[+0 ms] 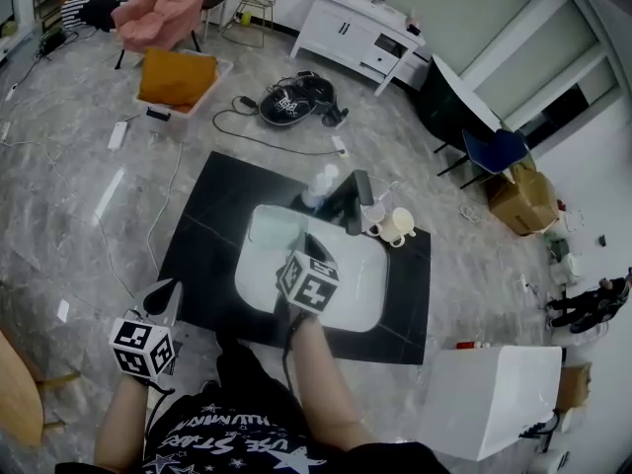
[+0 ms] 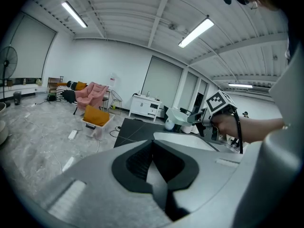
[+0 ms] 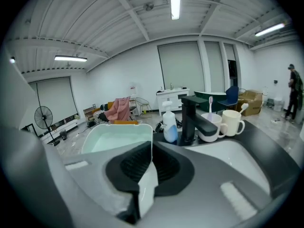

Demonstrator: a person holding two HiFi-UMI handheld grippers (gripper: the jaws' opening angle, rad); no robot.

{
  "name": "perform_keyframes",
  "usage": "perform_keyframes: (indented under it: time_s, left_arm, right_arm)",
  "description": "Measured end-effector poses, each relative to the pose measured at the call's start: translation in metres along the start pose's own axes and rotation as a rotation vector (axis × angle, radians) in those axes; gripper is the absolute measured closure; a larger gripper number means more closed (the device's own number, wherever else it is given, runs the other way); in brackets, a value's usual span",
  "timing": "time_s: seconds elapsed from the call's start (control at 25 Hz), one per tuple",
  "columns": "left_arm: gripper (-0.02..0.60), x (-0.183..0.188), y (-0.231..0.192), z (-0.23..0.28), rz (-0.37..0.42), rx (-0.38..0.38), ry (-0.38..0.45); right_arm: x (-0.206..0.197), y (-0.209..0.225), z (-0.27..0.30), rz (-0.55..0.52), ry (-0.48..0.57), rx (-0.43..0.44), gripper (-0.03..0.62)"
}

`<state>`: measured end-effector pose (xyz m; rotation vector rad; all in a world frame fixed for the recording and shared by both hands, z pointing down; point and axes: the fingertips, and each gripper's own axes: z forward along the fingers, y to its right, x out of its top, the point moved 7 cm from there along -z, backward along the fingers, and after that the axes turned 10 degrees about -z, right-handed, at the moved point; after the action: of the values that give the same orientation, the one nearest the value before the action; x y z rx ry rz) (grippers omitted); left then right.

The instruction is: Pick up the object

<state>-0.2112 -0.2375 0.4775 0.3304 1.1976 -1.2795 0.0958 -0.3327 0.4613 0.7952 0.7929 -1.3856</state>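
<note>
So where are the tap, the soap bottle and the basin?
tap [image 3: 189, 119], right gripper view, on its upright black body.
soap bottle [image 3: 169, 128], right gripper view, on its white belly.
basin [image 3: 115, 139], right gripper view, on its pale inner wall.

Obs: black counter slab [image 1: 202, 255], flat on grey marble floor [image 1: 69, 166]. Holds white sink [image 1: 367, 294], inset mid-slab. Along far rim, L to R: soap btl [image 3: 169, 126], black faucet [image 3: 190, 120] w/ spout over sink, pale cup [image 3: 212, 128], white mug [image 3: 232, 122]. Cup + mug side by side, just beside faucet. All upright. Pale green tub [image 3: 114, 141] over sink's L part; resting or lifted: can't tell. Elsewhere on floor: cables [image 1: 247, 138], white crate [image 1: 223, 70] w/ orange cushion [image 1: 176, 79], well apart from slab.
</note>
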Motion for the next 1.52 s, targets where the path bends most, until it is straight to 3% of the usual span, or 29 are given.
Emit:
perform_keyframes:
  time_s: [0.36, 0.6, 1.04, 1.52]
  left_arm:
    - [0.572, -0.029, 0.021, -0.078, 0.038, -0.058, 0.037]
    - [0.572, -0.057, 0.039, -0.117, 0.037, -0.103, 0.016]
    - [0.572, -0.089, 0.095, -0.131, 0.092, -0.188, -0.021]
    - [0.572, -0.132, 0.154, -0.163, 0.097, -0.172, -0.053]
  right_arm:
    - [-0.04, -0.008, -0.103, 0.008, 0.044, -0.041, 0.583]
    - [-0.075, -0.004, -0.17, 0.031, 0.046, -0.072, 0.583]
    - [-0.143, 0.047, -0.255, 0.066, 0.02, -0.153, 0.583]
    - [-0.189, 0.097, -0.325, 0.036, -0.023, -0.138, 0.583]
